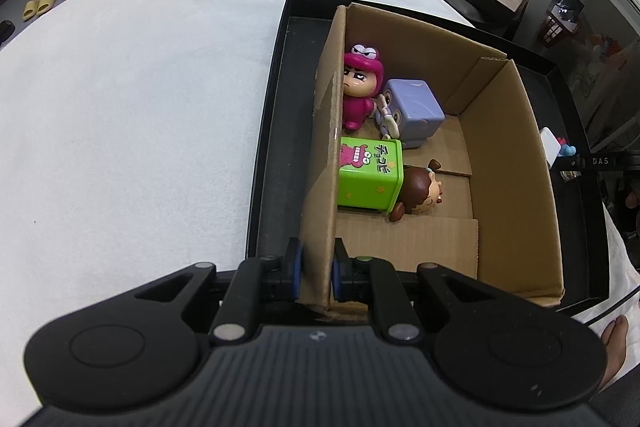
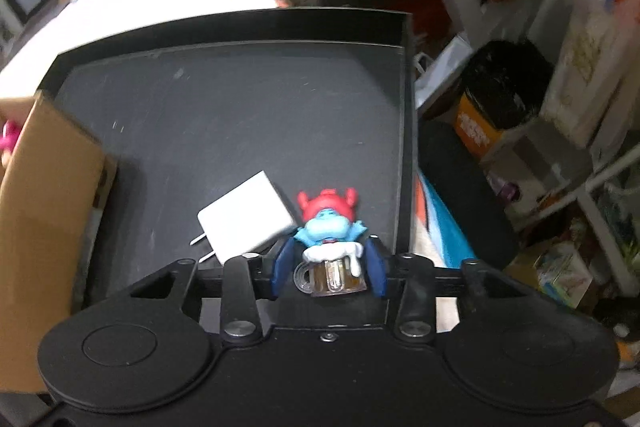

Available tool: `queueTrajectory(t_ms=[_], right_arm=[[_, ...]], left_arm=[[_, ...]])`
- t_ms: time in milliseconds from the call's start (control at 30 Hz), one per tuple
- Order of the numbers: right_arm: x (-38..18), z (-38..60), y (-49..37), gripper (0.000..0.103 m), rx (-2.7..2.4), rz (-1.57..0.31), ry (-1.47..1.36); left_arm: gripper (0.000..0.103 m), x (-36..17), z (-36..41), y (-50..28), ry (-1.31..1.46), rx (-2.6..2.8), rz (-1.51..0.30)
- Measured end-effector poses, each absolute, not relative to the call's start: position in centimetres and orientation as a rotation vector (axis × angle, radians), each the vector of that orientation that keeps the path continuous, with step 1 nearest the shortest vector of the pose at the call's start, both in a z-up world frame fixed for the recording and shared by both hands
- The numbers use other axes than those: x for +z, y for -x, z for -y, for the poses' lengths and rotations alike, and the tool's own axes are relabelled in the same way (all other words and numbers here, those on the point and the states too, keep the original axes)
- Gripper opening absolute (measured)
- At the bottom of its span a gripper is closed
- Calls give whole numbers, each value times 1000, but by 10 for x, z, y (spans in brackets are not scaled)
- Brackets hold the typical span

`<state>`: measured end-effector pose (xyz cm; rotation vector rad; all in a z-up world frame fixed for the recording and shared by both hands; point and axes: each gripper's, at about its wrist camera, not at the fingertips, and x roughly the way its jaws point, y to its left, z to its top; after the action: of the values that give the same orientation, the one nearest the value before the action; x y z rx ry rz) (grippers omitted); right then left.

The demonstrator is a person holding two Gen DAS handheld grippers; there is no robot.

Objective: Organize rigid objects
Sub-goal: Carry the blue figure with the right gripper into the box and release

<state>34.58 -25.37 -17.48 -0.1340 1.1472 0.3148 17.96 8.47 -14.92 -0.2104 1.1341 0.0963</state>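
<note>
Black tray (image 1: pixel 268 131): one cardboard box (image 1: pixel 516 163), four toys (image 1: pixel 370 183).

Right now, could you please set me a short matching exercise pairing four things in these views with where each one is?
Things:
1. pink figure
2. white charger
3. blue figure
4. cardboard box wall

Places:
A. lying on the black tray floor
B. pinched by the left hand-held gripper
C. standing inside the cardboard box
D. between the right hand-held gripper fingers

Pairs: 1-C, 2-A, 3-D, 4-B
</note>
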Motion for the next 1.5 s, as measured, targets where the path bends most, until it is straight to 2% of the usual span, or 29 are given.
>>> queueTrajectory(t_ms=[67, 233, 1500], right_arm=[[-174, 251, -344, 36, 311, -1148, 140], [-171, 248, -341, 31, 309, -1148, 138], [-90, 178, -279, 31, 475, -944, 103]], left_arm=[[14, -149, -84, -179, 209, 97, -1133], [14, -149, -85, -180, 217, 100, -1136], [13, -146, -79, -177, 175, 92, -1123]])
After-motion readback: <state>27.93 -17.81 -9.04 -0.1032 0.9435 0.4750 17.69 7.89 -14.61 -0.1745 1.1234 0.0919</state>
